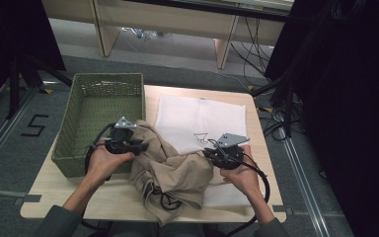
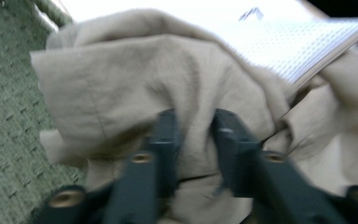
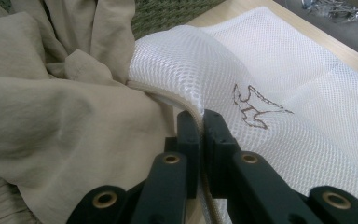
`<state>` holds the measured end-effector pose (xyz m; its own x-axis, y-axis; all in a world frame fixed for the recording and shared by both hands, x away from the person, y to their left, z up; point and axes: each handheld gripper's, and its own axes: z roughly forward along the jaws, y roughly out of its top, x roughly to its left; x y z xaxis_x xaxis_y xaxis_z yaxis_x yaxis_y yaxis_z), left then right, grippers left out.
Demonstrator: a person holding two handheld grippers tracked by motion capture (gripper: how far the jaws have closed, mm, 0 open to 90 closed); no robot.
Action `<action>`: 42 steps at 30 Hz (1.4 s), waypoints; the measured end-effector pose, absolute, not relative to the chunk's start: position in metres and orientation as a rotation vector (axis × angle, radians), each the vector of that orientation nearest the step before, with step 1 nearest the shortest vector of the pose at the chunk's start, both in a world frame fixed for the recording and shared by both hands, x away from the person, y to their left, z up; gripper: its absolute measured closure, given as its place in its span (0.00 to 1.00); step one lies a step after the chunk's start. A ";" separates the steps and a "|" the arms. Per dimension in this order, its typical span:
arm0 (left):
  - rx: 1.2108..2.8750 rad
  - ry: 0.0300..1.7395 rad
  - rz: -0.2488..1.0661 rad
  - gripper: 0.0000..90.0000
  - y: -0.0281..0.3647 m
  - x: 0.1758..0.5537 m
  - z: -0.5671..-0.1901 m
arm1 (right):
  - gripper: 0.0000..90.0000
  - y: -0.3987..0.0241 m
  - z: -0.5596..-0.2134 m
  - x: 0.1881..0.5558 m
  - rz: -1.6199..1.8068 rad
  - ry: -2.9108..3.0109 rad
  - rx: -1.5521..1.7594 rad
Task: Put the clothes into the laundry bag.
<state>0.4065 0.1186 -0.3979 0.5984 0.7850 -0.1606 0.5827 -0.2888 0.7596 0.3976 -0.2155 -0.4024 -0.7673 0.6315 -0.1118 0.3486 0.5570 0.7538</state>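
beige garment (image 1: 170,170): crumpled heap at the near middle of the table, its 10 o'clock corner draped over the basket's near right corner, its right side lying on the mesh bag. Dark cord loop poking out at its 6 o'clock end.
my left gripper (image 2: 195,128): at the heap's 10 o'clock, my hand behind it. Jaws pinch a fold of the beige cloth between them, pads pressing in from both sides. View's pretty blurry tbh.
my right gripper (image 3: 201,126): at the heap's 3 o'clock, jaws squeezed together on the bag's piped edge, right where the beige cloth meets the mesh.
white mesh bag (image 1: 202,121): flat on the table, spreading from the heap toward 1 o'clock, small dark logo (image 3: 254,106) just past my right jaws. The gripped edge is lifted into an arch.
green woven basket (image 1: 79,121): at 10 to 11 o'clock of the heap, on the table's left side.
wooden table (image 1: 113,197): under all of it.
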 end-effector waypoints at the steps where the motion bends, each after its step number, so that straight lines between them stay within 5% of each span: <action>1: 2.018 1.062 0.303 0.96 0.118 0.406 -0.397 | 0.97 -0.215 -0.402 0.398 1.054 2.422 0.795; 10: 2.005 0.963 0.298 0.98 0.105 0.387 -0.386 | 0.97 -0.216 -0.402 0.397 1.052 2.422 0.800; 20: 2.126 0.665 0.167 0.98 0.024 0.333 -0.392 | 0.97 -0.218 -0.399 0.396 1.066 2.406 0.806; 29: 2.218 0.707 0.140 0.97 -0.015 0.351 -0.439 | 0.97 -0.221 -0.394 0.397 1.095 2.392 0.810; 32: 2.236 0.722 0.222 0.96 -0.023 0.364 -0.444 | 0.97 -0.220 -0.393 0.396 1.093 2.394 0.803; 37: 2.216 0.795 0.210 0.83 -0.023 0.371 -0.458 | 0.97 -0.218 -0.397 0.395 1.075 2.405 0.795; 42: 2.189 0.770 0.194 0.53 -0.010 0.356 -0.426 | 0.97 -0.221 -0.400 0.398 1.073 2.412 0.812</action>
